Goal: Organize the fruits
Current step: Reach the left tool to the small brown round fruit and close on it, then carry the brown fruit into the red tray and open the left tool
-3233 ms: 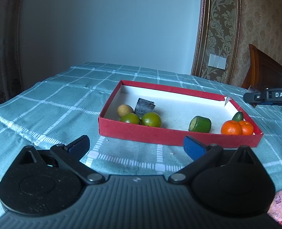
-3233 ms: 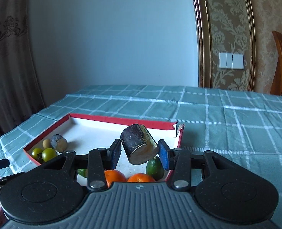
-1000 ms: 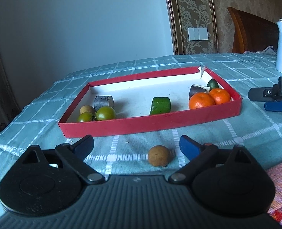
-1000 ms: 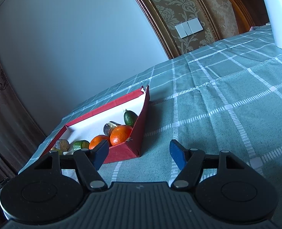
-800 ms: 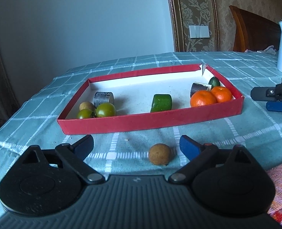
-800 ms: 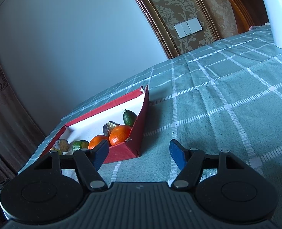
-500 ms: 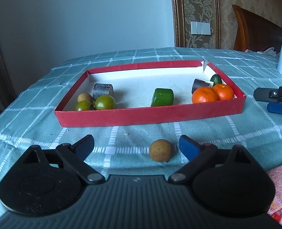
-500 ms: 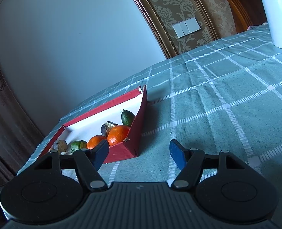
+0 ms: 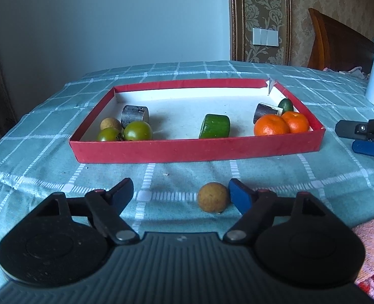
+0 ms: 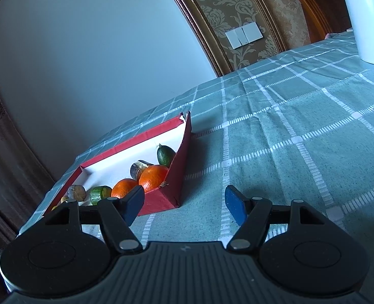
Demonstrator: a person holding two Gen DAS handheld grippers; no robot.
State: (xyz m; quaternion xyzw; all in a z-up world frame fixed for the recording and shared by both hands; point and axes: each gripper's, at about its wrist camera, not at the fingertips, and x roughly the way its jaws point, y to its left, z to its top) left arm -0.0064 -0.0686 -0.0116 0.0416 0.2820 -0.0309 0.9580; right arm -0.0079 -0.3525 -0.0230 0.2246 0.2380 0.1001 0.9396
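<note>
Both wrist cameras are looking low across the tablecloth (image 9: 47,136), sharing the red tray (image 9: 194,149): left head-on, right from its corner.

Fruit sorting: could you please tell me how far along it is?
Done: oranges, tomatoes and other pieces sit in the red tray. In hand: the left gripper, jaws just closing, brackets a brown fruit on the cloth, not yet gripped. Left: placing it in the tray. The right gripper is open, empty.
</note>
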